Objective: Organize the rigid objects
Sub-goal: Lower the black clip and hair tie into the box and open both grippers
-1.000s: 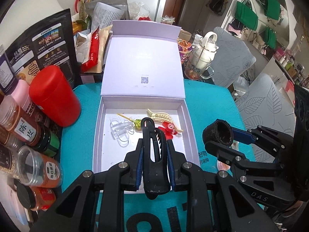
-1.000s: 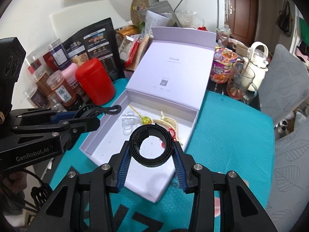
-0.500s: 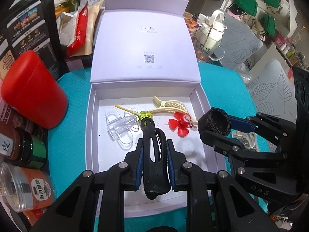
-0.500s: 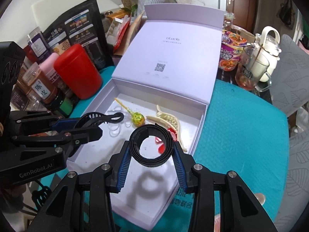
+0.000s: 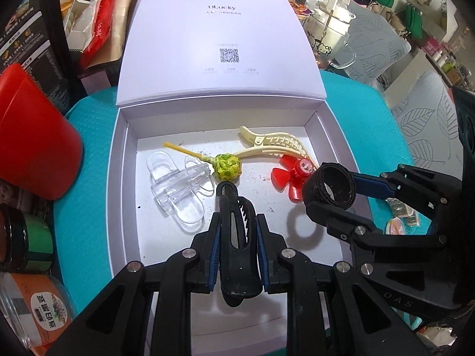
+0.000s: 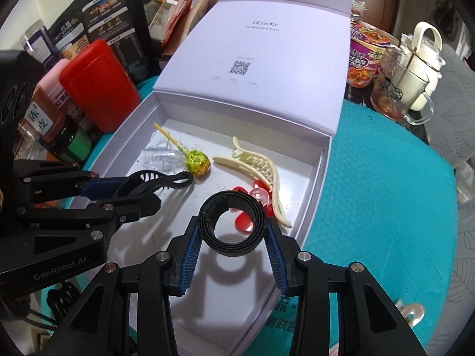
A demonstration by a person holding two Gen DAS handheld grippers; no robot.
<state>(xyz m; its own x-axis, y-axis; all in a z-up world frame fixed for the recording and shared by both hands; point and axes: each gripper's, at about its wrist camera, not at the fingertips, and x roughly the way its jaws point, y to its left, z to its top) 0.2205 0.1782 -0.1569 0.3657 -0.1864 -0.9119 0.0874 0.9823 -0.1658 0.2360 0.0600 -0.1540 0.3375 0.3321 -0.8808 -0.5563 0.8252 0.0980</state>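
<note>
Left wrist view shows the left gripper with its jaws clenched on a black hair clip, whose long side points up the frame, over the bare floor of the open white box. At the right, the right gripper grips a black ring by its sides above the box's right part, just below the red propeller. Both grippers tilt steeply down, so each thing hangs above the box floor, not touching it.

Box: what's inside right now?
In the box: clear clip, lollipop, cream clip, red fan. The ring covers part of the fan; floor under both tools is hidden.
</note>
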